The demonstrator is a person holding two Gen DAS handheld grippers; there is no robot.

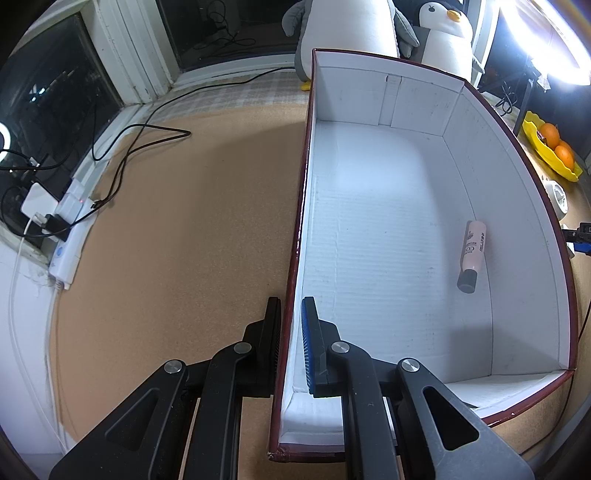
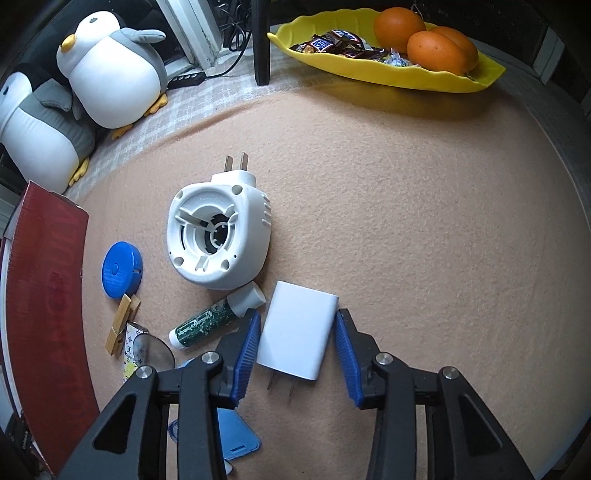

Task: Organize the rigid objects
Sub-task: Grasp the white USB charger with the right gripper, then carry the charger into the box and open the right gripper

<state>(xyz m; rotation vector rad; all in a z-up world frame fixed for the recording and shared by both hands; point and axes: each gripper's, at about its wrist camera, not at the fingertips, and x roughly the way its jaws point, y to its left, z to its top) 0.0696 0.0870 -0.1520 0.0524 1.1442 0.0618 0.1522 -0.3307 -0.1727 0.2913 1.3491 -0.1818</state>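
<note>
The white charger (image 2: 297, 332) lay flat on the mat between the right gripper's (image 2: 298, 354) parted jaws, untouched — seemingly light, rigid and slick-sided, best pinched across its flat flanks — while the left gripper (image 1: 291, 332) was clamped on the box (image 1: 295, 258) wall.

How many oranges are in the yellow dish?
3, all at one end of the yellow dish: one orange behind, one in front, one partly hidden behind it. More may be hidden.
</note>
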